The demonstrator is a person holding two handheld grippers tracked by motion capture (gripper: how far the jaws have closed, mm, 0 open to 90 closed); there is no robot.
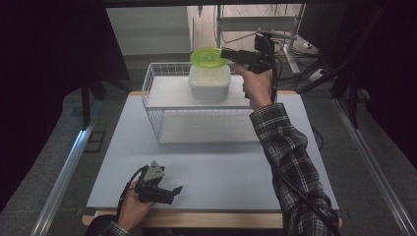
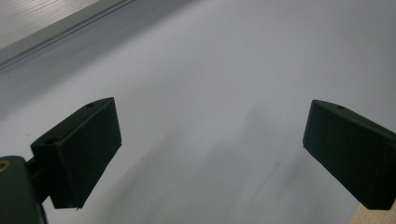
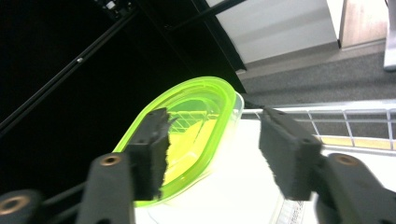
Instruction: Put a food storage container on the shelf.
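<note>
Nearest, at the bench's (image 1: 211,167) near left edge, the left tool (image 1: 167,192) rests low in a hand, released, its jaws wide apart over bare surface. Far off, the right tool (image 1: 225,53) is held level, pointing left at the green lid (image 1: 209,56). That lid lies tilted on the white tub (image 1: 210,82), which stands in the wire basket (image 1: 157,115) at the bench's far middle. Its long axis runs left to right. In the right gripper view, the lid (image 3: 196,116) has one jaw in front of it; the jaws stand apart, not pressing it. Whether the lid sits seated on the tub is hard to make out.
</note>
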